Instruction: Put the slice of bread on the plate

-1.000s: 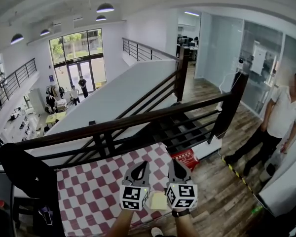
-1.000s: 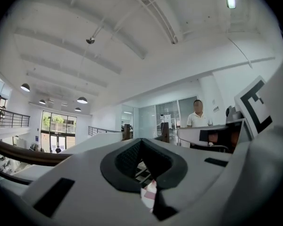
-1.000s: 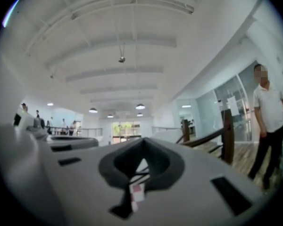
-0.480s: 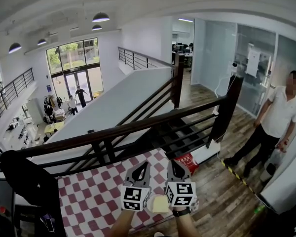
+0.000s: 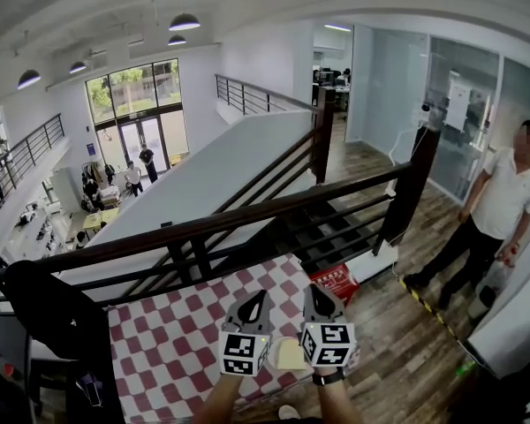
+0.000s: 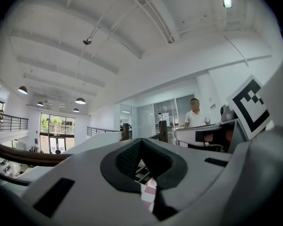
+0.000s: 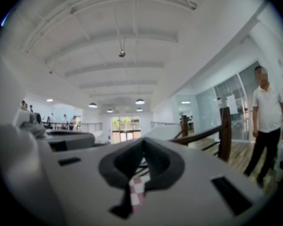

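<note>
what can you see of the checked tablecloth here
The checked tablecloth is red and white squares, looks like fabric, spread flat over a table just inside the dark railing. A pale yellow flat piece lies near its right edge, between the left gripper and right gripper, both above it with jaws together.

Side by side: left tongs (image 5: 258,300), right tongs (image 5: 312,293) above checkered tabletop (image 5: 168,343); pale yellowish item (image 5: 289,354) between them; person (image 5: 499,210) standing right.

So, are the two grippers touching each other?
Apart. The head view shows checkered tablecloth between the left gripper and the right gripper.
</note>
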{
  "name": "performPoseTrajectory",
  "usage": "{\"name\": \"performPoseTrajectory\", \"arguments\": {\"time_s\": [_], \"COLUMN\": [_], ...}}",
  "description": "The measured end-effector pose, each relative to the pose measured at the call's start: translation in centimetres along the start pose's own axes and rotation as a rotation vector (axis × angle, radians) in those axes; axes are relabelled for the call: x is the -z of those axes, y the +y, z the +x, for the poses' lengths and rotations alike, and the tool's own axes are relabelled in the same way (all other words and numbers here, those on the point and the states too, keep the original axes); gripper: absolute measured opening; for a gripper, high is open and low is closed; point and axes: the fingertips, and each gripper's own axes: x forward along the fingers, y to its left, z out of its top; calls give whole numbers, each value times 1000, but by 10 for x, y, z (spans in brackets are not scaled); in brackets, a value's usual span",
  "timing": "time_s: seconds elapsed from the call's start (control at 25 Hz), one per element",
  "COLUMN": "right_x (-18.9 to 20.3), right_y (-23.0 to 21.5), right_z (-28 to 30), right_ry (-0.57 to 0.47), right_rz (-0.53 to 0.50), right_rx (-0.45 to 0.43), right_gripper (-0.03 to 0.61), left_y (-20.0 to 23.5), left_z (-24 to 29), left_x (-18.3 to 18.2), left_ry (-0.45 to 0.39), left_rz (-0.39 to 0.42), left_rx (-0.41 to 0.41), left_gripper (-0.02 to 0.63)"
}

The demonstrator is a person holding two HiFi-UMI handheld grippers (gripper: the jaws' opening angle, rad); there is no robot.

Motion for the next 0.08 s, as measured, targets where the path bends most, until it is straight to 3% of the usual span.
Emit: {"name": "performPoseTrajectory", "arguments": {"time_s": [0.08], "right_x": [8], "right_y": [4], "right_z": [-1], "right_ry": [16], "right_rz": [0], "right_rx": [-4], "right_gripper": [14], "left_y": [1], "left_z": [-4], "left_x": [6], "left_ry": [8], "left_rz": [-4], "left_rx": [-6], "left_gripper": [18]}}
